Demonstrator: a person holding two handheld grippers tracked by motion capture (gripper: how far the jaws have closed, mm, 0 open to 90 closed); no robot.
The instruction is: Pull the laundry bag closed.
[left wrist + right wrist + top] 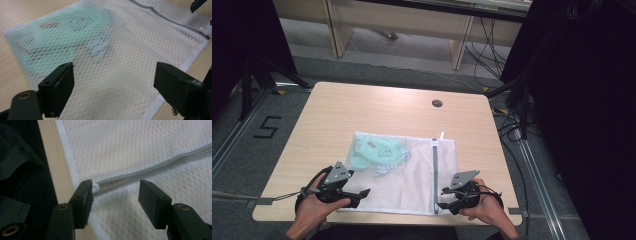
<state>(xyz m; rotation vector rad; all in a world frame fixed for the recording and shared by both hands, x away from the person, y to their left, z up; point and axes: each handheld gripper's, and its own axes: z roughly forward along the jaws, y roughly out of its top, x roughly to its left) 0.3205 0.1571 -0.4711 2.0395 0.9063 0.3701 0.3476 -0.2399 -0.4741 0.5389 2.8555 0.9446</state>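
A white mesh laundry bag [412,172] lies flat on the surface near its front edge, its near hem close to that edge. A grey zipper [435,172] runs near to far through its right half, with the white pull [442,135] at the far end. A mint-green garment [374,152] shows through the mesh in the far left corner.

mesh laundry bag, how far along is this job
Done: the mint garment lies inside the mesh laundry bag. In hand: the right tool, jaws apart, straddles the near end of the grey zipper. Left: whether the zipper is fully shut, I cannot tell.
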